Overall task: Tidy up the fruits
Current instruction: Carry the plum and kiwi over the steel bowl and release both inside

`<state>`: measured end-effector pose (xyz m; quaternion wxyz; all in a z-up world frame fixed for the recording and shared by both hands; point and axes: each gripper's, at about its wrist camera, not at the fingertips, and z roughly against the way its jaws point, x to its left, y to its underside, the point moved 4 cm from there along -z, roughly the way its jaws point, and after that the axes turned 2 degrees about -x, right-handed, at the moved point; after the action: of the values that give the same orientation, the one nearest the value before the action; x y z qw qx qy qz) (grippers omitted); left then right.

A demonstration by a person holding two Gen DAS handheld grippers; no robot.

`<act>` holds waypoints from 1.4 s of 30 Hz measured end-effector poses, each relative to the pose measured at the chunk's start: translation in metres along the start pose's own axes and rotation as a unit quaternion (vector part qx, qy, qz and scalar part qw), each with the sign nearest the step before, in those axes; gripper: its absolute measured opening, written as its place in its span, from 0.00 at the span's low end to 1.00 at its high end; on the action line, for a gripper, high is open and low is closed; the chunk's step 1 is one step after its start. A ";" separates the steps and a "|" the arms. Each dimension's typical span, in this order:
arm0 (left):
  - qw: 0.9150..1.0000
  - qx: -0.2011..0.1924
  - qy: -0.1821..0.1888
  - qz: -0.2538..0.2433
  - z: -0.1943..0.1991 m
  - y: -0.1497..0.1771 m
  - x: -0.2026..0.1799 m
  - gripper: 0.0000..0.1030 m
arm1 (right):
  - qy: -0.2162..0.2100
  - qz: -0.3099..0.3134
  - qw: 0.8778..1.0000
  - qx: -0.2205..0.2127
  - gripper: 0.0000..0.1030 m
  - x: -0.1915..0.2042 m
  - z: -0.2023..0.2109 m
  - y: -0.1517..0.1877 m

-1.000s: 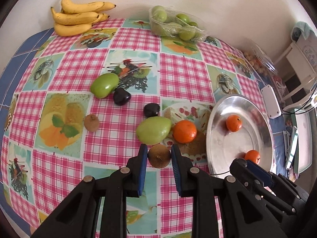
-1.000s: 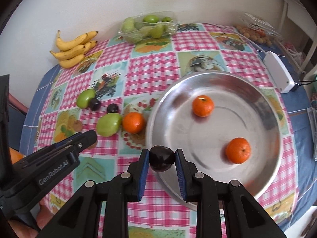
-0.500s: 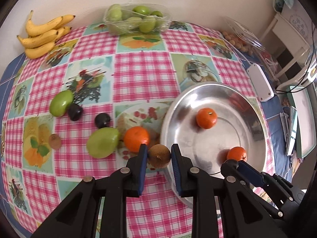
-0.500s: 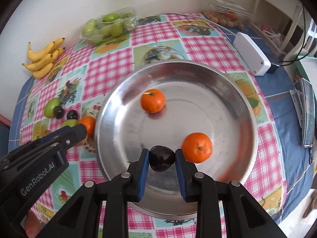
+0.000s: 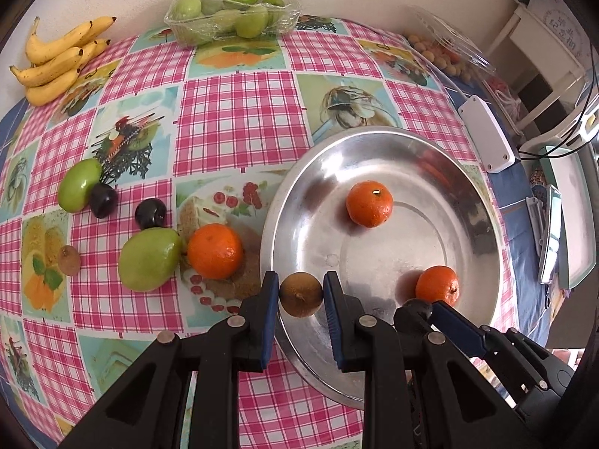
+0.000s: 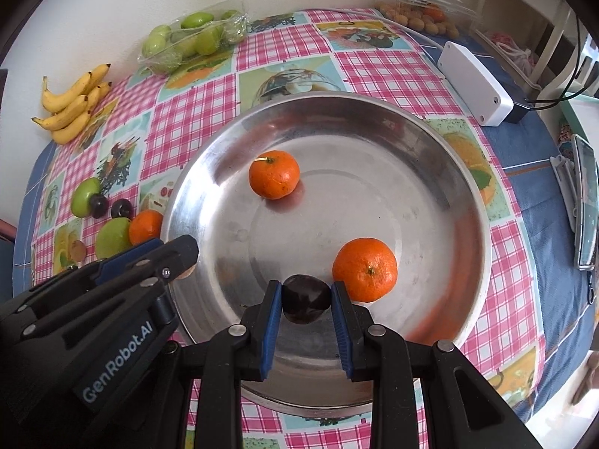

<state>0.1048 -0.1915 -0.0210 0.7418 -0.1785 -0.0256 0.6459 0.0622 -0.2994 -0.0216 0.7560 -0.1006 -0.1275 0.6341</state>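
Note:
My left gripper is shut on a brown kiwi and holds it over the near left rim of the silver bowl. My right gripper is shut on a dark plum inside the bowl, next to a mandarin. A second mandarin lies further in. On the cloth left of the bowl lie a mandarin, two green fruits, two dark plums and a small kiwi.
A bunch of bananas lies at the far left by the wall. A clear tray of green fruit stands at the back. A white box and a clear pack of small fruit lie at the right.
Both grippers have moved right and forward with their fruit. The left one now reaches the bowl's rim. The right one has gone lower into the bowl, close to the near mandarin.

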 end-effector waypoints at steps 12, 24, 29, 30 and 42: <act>0.999 0.007 0.030 0.013 0.003 0.001 0.001 0.27 | 0.011 -0.003 1.000 -0.008 0.61 0.000 0.004 -0.003; 0.996 -0.034 -0.081 0.033 0.027 0.001 0.063 0.71 | 0.026 0.001 0.999 -0.023 0.85 0.006 0.011 -0.007; 0.992 -0.040 -0.103 0.057 0.029 0.005 0.095 0.81 | 0.024 0.006 0.999 -0.029 0.93 0.013 0.013 -0.009; 0.992 -0.042 -0.106 0.060 0.030 0.006 0.101 0.83 | 0.022 0.008 0.999 -0.031 0.94 0.014 0.014 -0.010; 0.980 -0.076 -0.146 0.114 0.043 0.012 0.164 0.87 | -0.009 0.017 0.997 -0.078 1.00 0.050 0.034 -0.020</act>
<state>0.1088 -0.0222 -0.0164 0.6361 -0.1401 -0.1624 0.7412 0.0783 -0.2541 0.0201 0.7336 -0.1559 -0.1821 0.6359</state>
